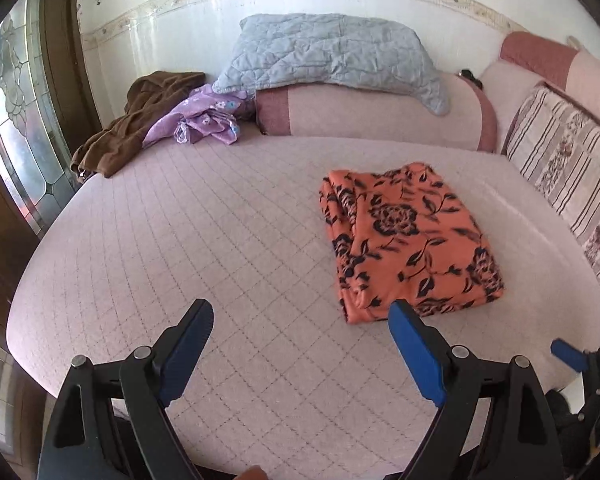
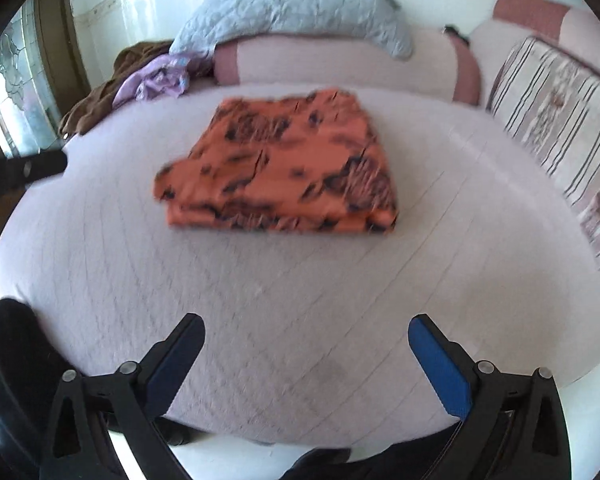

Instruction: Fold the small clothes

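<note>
both sets of jaws stand wide apart w/ nothing between them. left gripper (image 1: 300,320) hangs over the near part of the bed (image 1: 204,216); right gripper (image 2: 306,334) does the same, a bit further right, and one blue tip of it shows at the right edge of the left wrist view.

going left to right: far-left corner has a brown garment (image 1: 132,120), then a crumpled purple floral garment (image 1: 204,120) just beside it, touching, both unfolded. centre-right lies the orange floral garment (image 1: 408,240), already folded into a flat stack, resting clear of both grippers.

key relation, as i judge it: the orange one looks done, so the next piece is prob the purple one. it sits far and to the left of both jaws, well apart from them. left gripper is the nearer. its long axis can't be told, it's bunched up.
</note>
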Demonstrator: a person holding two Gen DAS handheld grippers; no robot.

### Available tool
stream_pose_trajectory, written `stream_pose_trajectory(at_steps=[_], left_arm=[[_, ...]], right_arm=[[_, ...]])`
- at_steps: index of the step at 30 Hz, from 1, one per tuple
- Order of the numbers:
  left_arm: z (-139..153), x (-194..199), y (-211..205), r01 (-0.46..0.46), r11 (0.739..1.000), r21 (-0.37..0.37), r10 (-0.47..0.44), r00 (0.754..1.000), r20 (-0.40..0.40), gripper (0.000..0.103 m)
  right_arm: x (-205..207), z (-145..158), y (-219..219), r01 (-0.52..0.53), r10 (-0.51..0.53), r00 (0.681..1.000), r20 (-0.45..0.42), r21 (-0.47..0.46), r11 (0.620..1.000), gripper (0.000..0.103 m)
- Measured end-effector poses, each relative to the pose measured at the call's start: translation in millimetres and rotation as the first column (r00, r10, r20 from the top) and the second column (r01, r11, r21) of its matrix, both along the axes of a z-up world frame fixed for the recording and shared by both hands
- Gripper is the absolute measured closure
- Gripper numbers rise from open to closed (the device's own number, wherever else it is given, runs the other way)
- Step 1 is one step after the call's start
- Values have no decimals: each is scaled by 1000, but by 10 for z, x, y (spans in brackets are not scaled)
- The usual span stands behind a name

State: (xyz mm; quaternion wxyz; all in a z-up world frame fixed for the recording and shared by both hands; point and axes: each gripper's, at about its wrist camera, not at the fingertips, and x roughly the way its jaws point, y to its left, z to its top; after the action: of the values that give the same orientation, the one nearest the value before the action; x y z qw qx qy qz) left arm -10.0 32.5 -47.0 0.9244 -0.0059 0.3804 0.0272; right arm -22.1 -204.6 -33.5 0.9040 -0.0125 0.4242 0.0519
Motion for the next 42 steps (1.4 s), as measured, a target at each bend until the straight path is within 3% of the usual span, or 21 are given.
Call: stream_pose_trajectory(at_steps=[5,11,19,35,42], left_arm=[[169,33,-107,-5,1000,10,5,1000,21,13],[207,44,-274,2,995,101,-8,998,60,13],[202,33,-249,-19,997,78,13,997,72,13],[200,44,-215,21,1000,-1,-20,997,74,13],[156,120,-282,44,999,12,-45,997,59,13]], right_arm=[[162,251,16,-15,18,998,60,-40,999,0],[261,382,-30,7,-1,995,101,-54,999,0],[320,564,-122,52,-48,983,179,-17,999,0],[415,637,6,53,-37,980,193,-76,996,0],[495,594,15,48,-32,984,173,-87,995,0]])
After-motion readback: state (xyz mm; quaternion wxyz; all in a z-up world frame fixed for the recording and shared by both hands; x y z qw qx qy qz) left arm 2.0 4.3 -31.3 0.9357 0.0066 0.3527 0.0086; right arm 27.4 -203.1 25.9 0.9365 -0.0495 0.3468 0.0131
